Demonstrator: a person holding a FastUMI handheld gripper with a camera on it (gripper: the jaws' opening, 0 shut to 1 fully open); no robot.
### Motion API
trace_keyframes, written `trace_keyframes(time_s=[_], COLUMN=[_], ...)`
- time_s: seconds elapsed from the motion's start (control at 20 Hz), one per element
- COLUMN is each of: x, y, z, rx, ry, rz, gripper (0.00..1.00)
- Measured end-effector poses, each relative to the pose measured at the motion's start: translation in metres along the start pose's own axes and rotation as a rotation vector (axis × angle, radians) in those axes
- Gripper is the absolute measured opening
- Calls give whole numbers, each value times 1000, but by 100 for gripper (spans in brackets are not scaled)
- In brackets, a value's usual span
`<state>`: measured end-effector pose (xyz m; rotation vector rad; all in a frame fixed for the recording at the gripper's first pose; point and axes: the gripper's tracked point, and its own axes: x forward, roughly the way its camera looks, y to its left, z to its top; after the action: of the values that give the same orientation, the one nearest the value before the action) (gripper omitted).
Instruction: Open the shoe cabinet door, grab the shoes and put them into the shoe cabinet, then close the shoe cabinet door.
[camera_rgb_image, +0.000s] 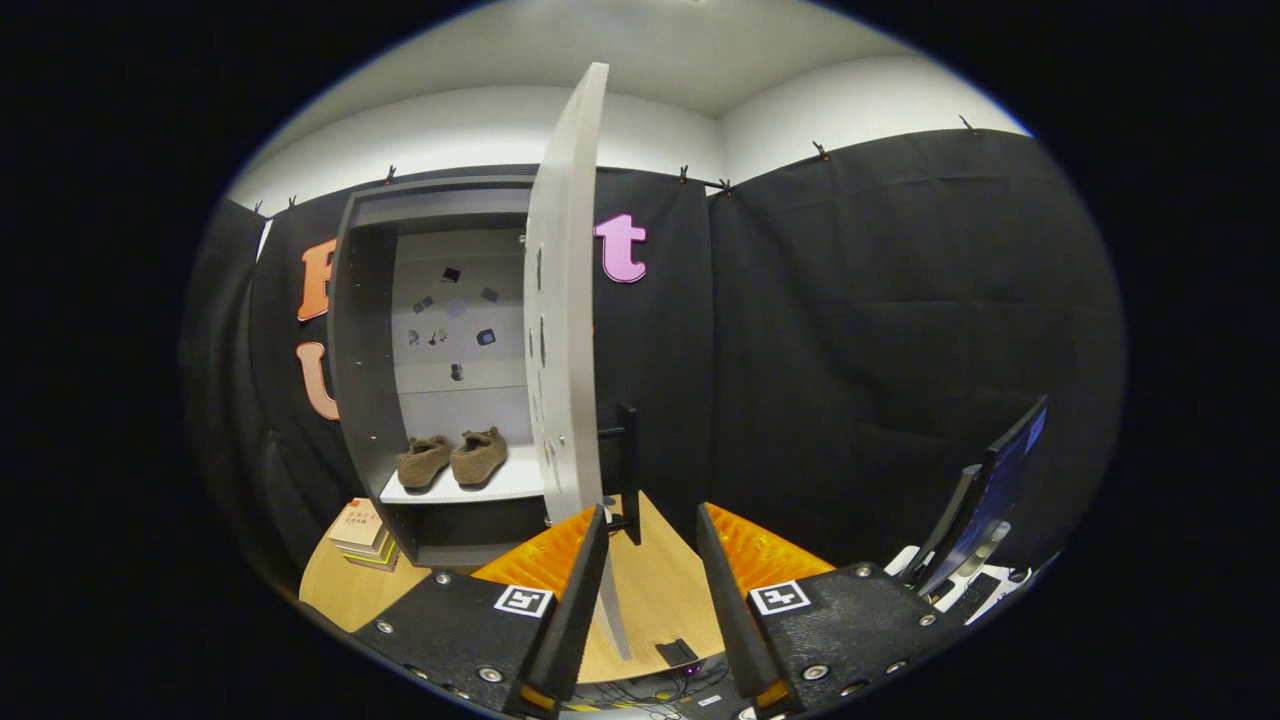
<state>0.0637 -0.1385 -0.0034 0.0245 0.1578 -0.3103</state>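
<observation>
A pair of brown shoes (452, 459) sat on the shelf (520, 484) inside the shoe cabinet (362, 380). Its door (563, 330) stood open, edge-on just beyond the gripper (652, 530), whose fingers were spread and empty. A careless push could slam the door or rock the cabinet.

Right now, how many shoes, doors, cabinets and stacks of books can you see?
Shoes: 2, one beside the other on the cabinet shelf
Door: 1, open
Cabinet: 1
Stack of books: 1, on the table beside the cabinet
Total: 5
The hand-held gripper is open near the door's edge.
</observation>
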Motion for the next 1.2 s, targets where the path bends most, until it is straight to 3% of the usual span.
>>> trace_keyframes(time_s=[0.4, 0.8, 1.0, 1.2], x=[52, 50, 39, 27], y=[0, 18, 49, 99], z=[-5, -7, -9, -10], rx=[17, 62, 42, 47], ry=[11, -28, -27, -40], rz=[49, 105, 185, 327], gripper=[64, 65, 65, 65])
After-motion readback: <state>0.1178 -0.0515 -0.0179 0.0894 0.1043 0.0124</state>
